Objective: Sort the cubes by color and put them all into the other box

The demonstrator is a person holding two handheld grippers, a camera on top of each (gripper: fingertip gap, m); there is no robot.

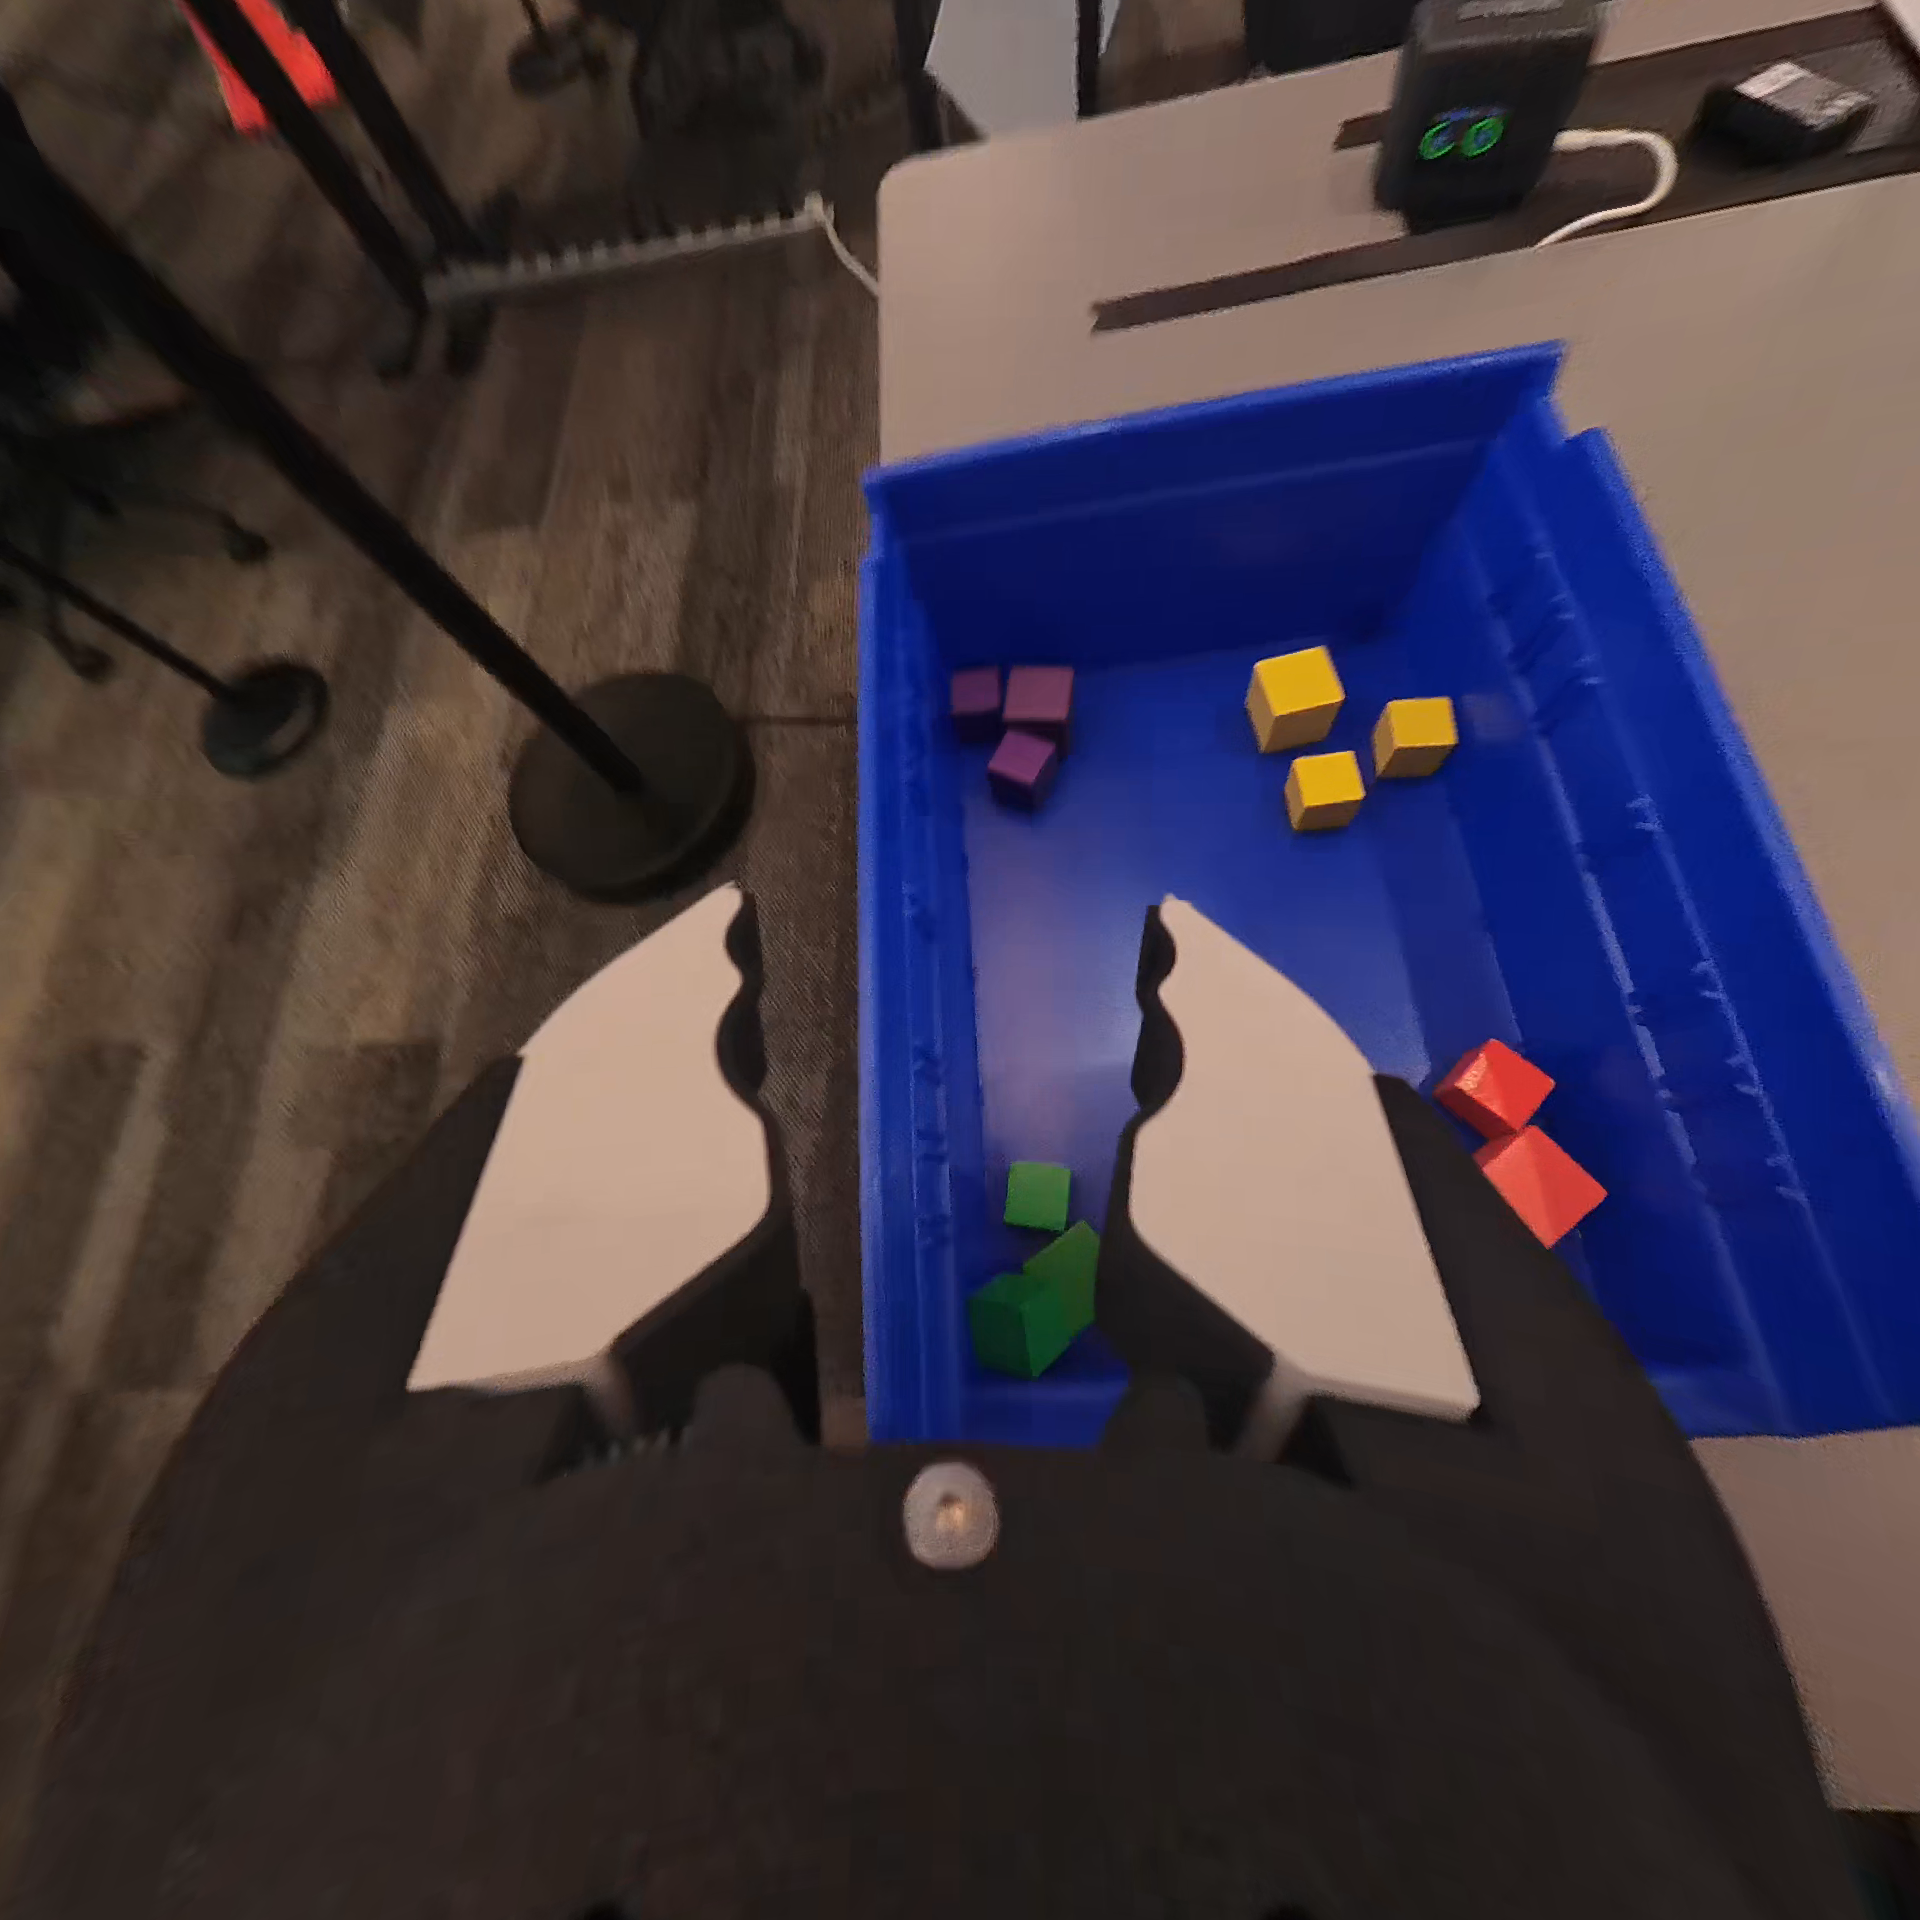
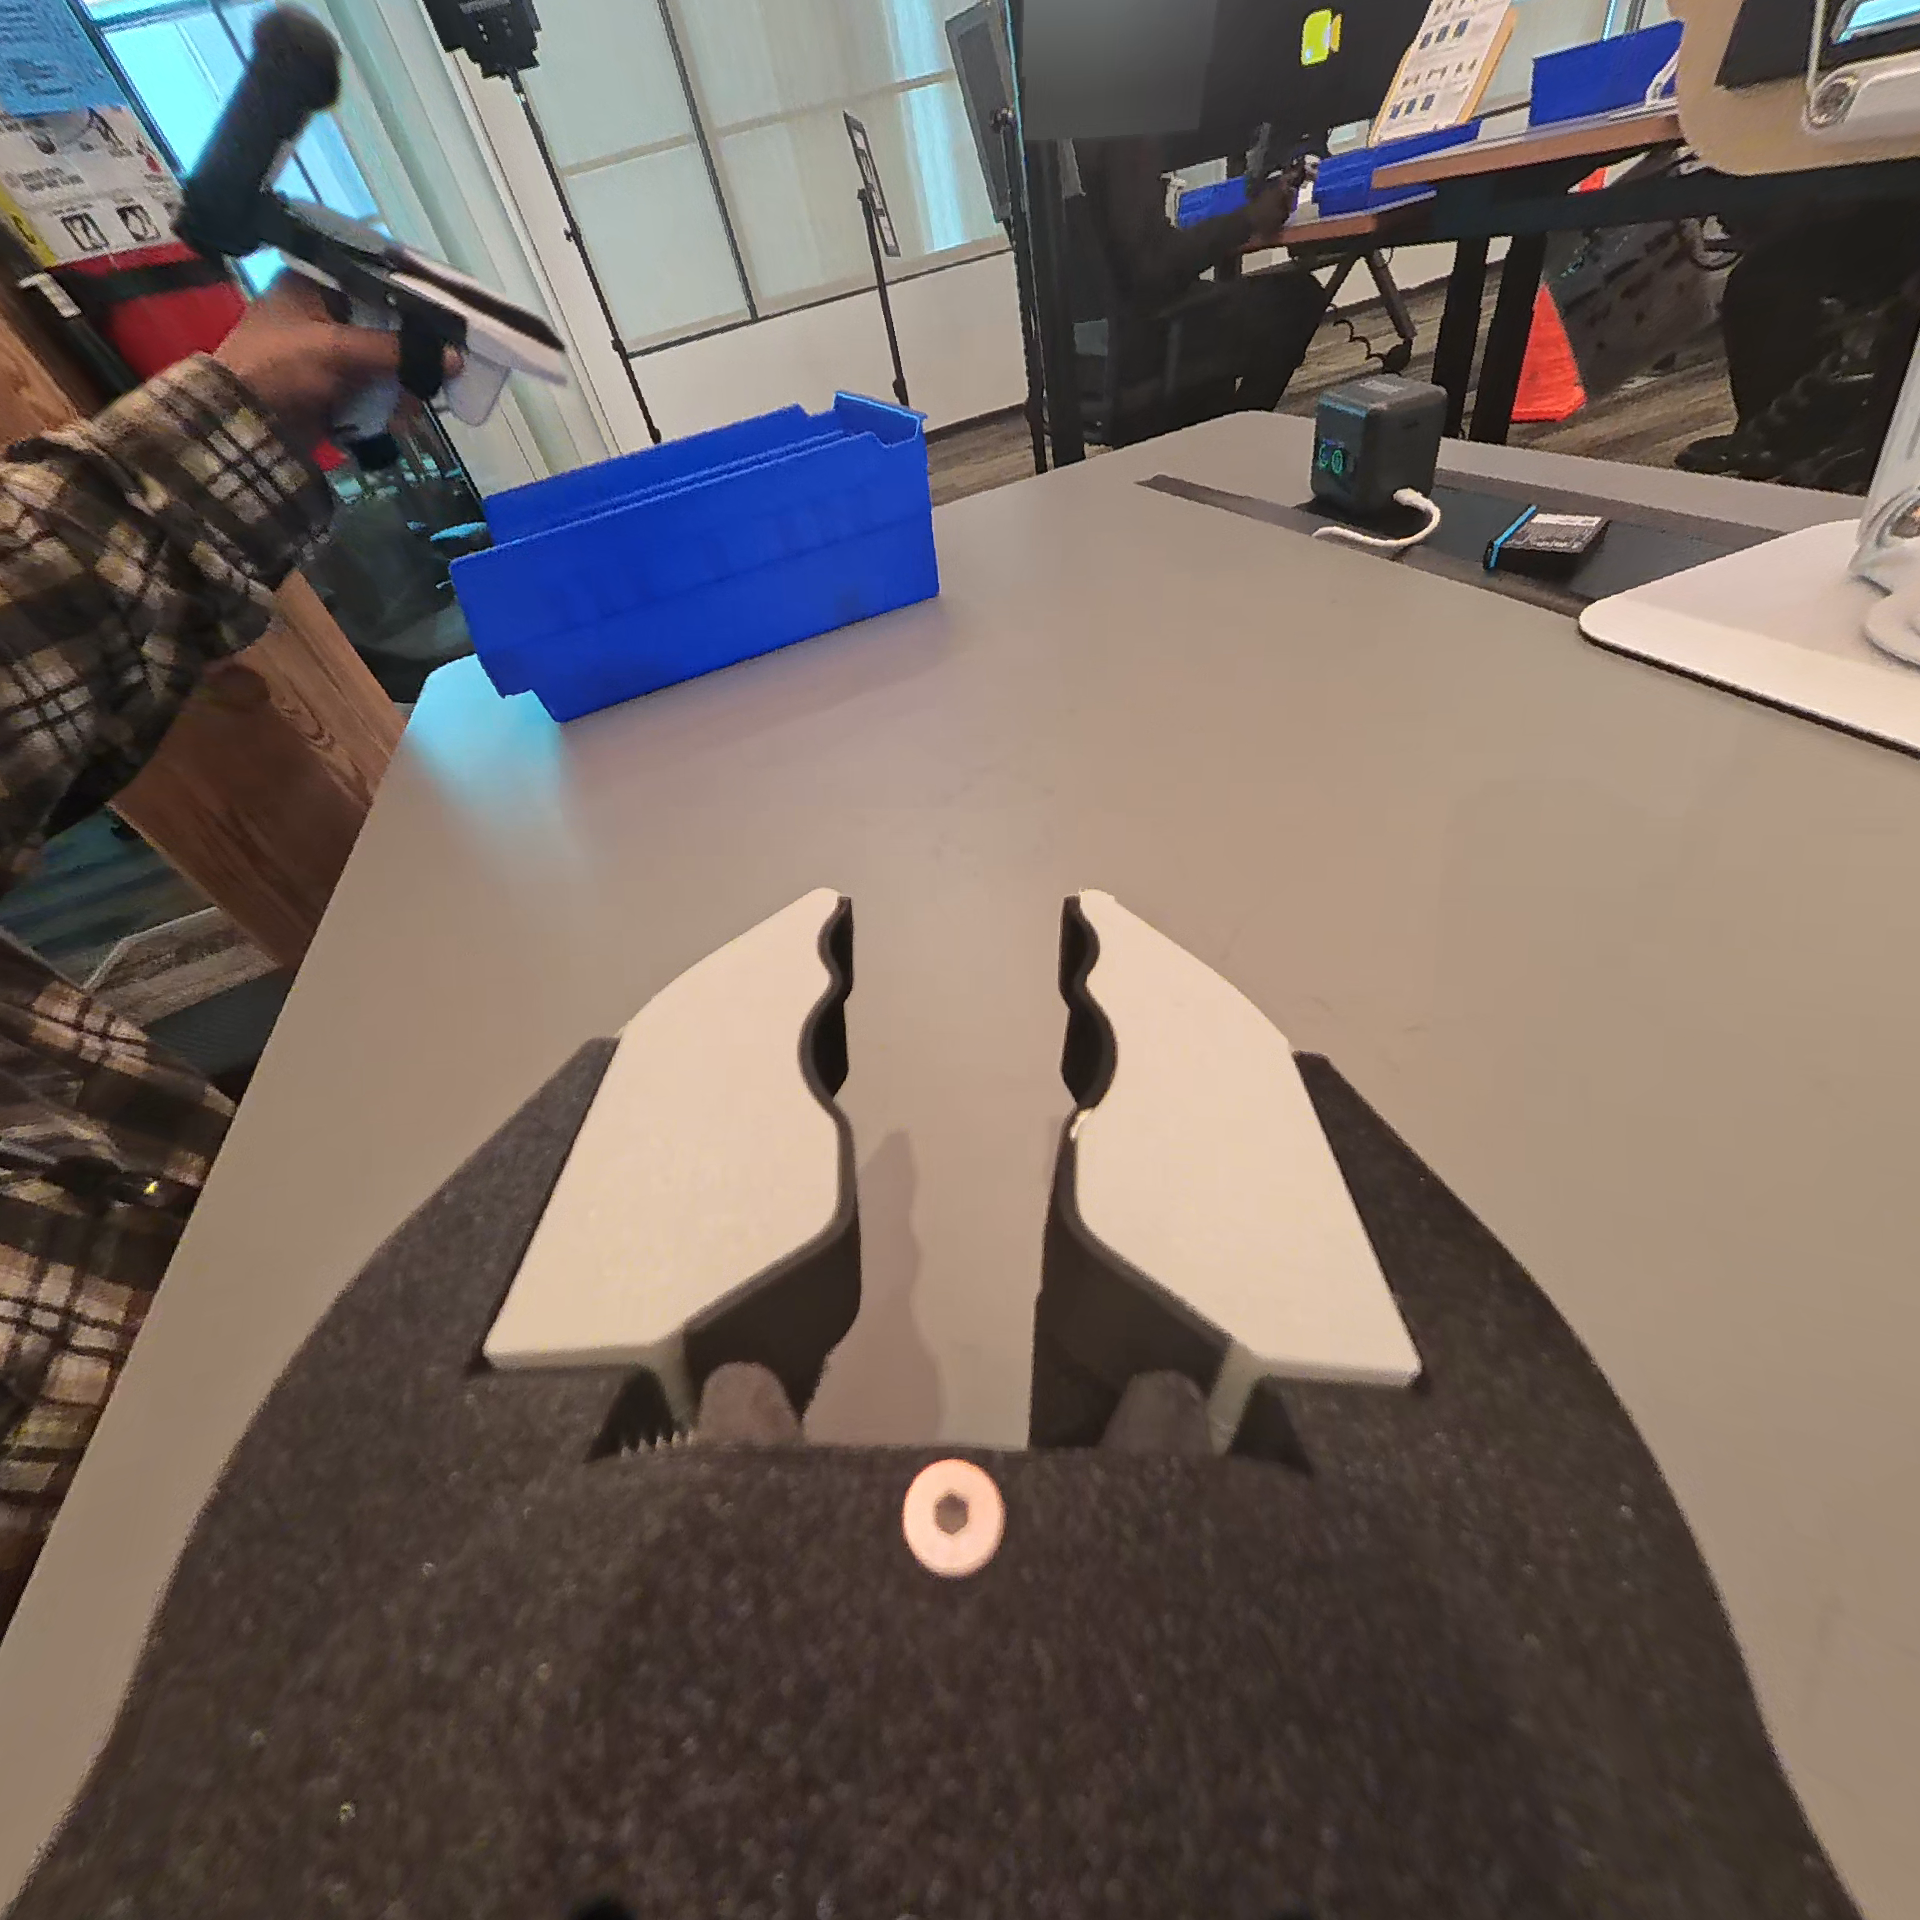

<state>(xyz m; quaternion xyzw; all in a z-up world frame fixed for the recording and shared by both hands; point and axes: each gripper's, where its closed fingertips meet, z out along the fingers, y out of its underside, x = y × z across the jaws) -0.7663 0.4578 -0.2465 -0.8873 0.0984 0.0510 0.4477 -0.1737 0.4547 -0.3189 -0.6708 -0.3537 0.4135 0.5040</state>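
Note:
In the left wrist view a blue box (image 1: pixel 1621 748) stands on the grey table's left corner. It holds three purple cubes (image 1: pixel 1023 717) at the far left, three yellow cubes (image 1: pixel 1330 732) at the far right, green cubes (image 1: pixel 1034 1268) at the near left and two red cubes (image 1: pixel 1517 1138) at the near right. My left gripper (image 1: pixel 951 904) hovers open and empty above the box's near left edge. In the right wrist view my right gripper (image 2: pixel 956 904) is open and empty low over the bare table. The blue box (image 2: pixel 707 582) shows far left, with the left gripper (image 2: pixel 488 332) held above it.
A black power unit (image 1: pixel 1475 114) with a white cable and a small black device (image 2: pixel 1548 540) lie at the table's far side. A white tray (image 2: pixel 1756 634) sits at the right. Black stand poles with round bases (image 1: pixel 634 790) stand on the wood floor left of the table.

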